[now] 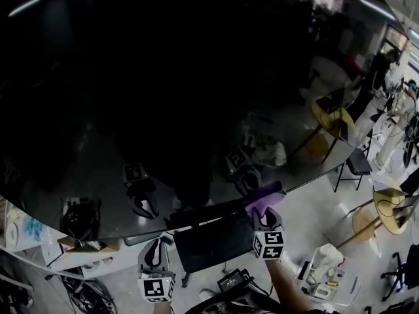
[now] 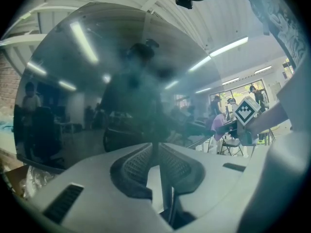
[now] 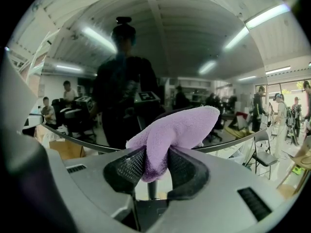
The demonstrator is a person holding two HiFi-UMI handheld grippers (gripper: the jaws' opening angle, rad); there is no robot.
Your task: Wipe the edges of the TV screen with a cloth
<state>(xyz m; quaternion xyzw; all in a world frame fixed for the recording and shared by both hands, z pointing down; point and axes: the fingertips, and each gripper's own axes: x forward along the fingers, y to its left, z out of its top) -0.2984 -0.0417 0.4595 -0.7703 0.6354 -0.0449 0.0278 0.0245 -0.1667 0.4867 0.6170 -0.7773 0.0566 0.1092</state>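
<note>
The dark TV screen (image 1: 163, 97) fills most of the head view, its lower edge (image 1: 216, 208) curving across the bottom. My right gripper (image 1: 265, 213) is shut on a purple cloth (image 1: 264, 200) and presses it against that lower edge, right of the middle. In the right gripper view the cloth (image 3: 172, 132) bulges from between the jaws against the screen's rim (image 3: 228, 143). My left gripper (image 1: 155, 257) hangs below the screen's edge, shut with nothing in it (image 2: 156, 160). It faces the screen (image 2: 121, 91).
Below the screen a black office chair (image 1: 213, 241) stands between the grippers. Wooden round-backed chairs (image 1: 380, 218) and a black folding chair (image 1: 357, 165) are on the right. Cluttered boxes and cables (image 1: 72, 267) lie at lower left. A white device (image 1: 324, 273) rests on the floor.
</note>
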